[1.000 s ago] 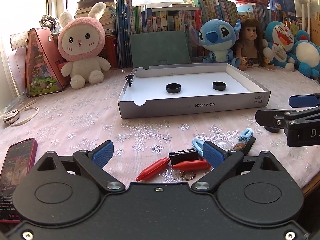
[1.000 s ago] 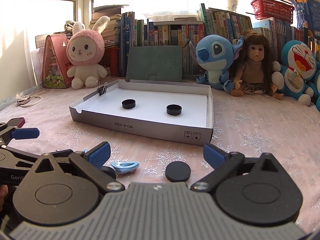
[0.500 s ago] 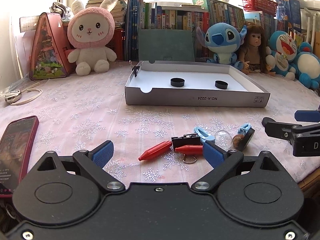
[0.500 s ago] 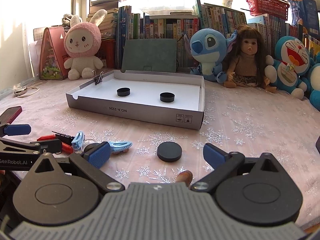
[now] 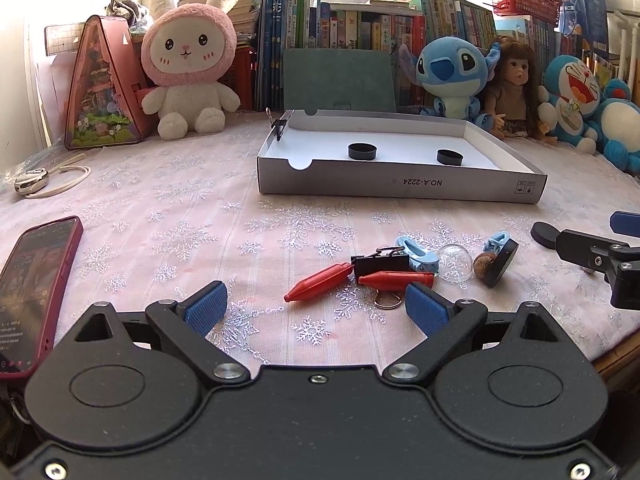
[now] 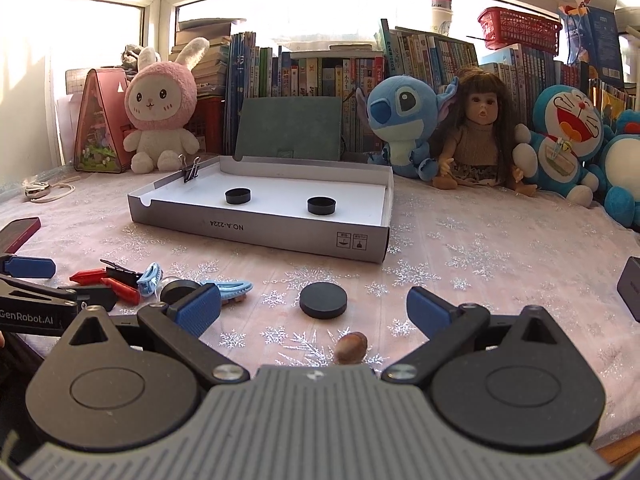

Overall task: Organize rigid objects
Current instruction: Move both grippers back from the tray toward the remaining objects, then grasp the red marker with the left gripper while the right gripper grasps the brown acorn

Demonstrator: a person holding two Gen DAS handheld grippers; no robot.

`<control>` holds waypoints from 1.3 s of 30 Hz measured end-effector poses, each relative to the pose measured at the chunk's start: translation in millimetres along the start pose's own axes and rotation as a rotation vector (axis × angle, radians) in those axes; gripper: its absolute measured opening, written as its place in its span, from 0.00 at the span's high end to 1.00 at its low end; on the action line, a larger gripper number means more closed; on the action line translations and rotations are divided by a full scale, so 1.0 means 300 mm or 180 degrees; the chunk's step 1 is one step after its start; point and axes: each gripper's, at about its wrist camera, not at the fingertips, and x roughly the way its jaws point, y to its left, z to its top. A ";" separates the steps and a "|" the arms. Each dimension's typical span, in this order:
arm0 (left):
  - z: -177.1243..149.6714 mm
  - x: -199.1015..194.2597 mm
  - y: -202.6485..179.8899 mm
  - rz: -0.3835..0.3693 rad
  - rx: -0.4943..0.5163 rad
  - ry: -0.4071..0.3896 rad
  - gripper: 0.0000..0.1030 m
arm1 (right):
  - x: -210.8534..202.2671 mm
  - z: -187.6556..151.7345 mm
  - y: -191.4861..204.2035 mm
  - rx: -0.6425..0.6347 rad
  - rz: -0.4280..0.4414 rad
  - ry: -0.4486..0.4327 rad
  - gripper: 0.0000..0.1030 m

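Black plastic: we note one flat disc (image 6: 323, 300) lying loose on the counter (image 6: 500, 264), directly ahead of the right tool (image 6: 313, 308) and centred between its blue fingers (image 6: 199, 307). Both fingers stand wide apart and grip nothing. A small brown nut (image 6: 351, 346) sits nearer still, close against the tool body and slightly right of centre. The disc is round and flat, so it has no long axis to line up with; in our judgement only its low height matters, and the fingers would have to come down almost to the cloth to catch its edge.

Beyond the disc, well apart from it and a little to the left, sits the grey tray (image 6: 280, 236), with two black discs (image 6: 238, 196) already lying inside it on the white floor. A binder clip is fastened to its far left wall.

We find the left tool (image 5: 316, 309) likewise spread and empty. Ahead of it and to its right lies a tight heap: two red pegs (image 5: 320, 281), a black clip (image 5: 380, 264), blue clips (image 5: 418, 255), a clear dome (image 5: 454, 260), another nut and a disc tilted on edge (image 5: 500, 262). The pegs lie roughly crosswise to the left tool, their points to the left. A phone (image 5: 34, 280) rests at far left.

We judge the right tool nearer the loose disc, and the left nearer the heap.
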 end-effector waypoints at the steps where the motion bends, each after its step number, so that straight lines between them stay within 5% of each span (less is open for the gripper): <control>1: 0.000 0.002 0.001 0.0001 -0.0016 0.0010 0.07 | -0.003 0.000 0.002 -0.0017 -0.0030 -0.0025 0.00; 17: 0.011 0.006 0.009 0.0016 -0.0101 0.0036 0.16 | 0.006 -0.027 -0.021 0.0149 -0.0096 0.0083 0.04; 39: 0.014 -0.002 0.005 0.0084 -0.0102 -0.0011 0.33 | 0.011 -0.039 -0.020 0.0152 -0.0128 0.0148 0.46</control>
